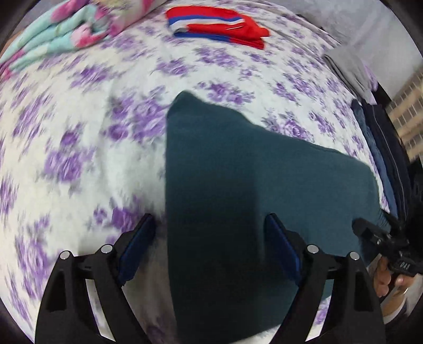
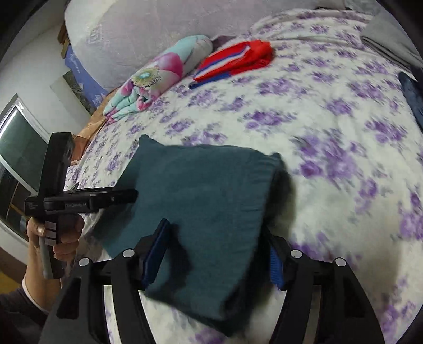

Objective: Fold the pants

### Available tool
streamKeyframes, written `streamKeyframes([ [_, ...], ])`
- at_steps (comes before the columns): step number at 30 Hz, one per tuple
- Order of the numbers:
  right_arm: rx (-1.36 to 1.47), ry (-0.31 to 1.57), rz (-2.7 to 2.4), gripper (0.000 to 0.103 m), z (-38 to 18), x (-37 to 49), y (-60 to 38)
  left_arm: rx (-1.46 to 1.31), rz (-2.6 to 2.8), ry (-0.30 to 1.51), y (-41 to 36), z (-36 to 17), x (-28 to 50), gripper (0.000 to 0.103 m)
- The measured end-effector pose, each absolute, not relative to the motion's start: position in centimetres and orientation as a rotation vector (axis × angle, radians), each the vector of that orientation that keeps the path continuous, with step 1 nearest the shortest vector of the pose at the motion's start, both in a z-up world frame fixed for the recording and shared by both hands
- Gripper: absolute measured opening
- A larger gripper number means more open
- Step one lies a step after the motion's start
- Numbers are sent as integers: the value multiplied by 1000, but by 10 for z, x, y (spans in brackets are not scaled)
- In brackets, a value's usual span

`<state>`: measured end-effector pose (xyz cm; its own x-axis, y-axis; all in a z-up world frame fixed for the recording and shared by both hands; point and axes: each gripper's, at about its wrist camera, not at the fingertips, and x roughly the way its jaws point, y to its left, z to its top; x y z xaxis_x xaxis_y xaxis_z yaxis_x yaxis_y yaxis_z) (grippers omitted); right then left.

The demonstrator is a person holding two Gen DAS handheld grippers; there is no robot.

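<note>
The dark teal, thick-knit pants (image 1: 238, 185) are lying folded into a compact rectangular bundle on the bed's white bedspread with purple flowers (image 1: 79, 132), near its front edge. The left tool (image 1: 211, 248) is hovering over the bundle's left edge with its jaws spread wide; one blue pad is sitting over the bedspread, the other over the cloth, and neither is pinching anything. The right tool (image 2: 219, 254) is straddling the bundle's near right corner, its jaws parted and, as far as I can tell, not clamping the fabric. The bundle's long axis is running away from both tools toward the folded red garment with blue and white stripes (image 1: 216, 23). Both tools are sitting at the near end, so either could reach it equally.
</note>
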<state>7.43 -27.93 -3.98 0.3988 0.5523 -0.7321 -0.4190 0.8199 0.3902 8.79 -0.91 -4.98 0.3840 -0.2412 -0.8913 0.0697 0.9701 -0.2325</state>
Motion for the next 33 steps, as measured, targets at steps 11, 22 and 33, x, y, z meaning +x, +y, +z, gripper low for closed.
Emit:
streamKeyframes([
  [11,147,982,623,41,-35,69,-286,-87,-244,1099,-11,-34,74,33],
  [22,99,938,635,24,-18,62,-280,-178,-248,1090,-7,-28,81,11],
  [33,-81,587,681,23,106,102,-252,-144,-238,776,-3,98,93,9],
])
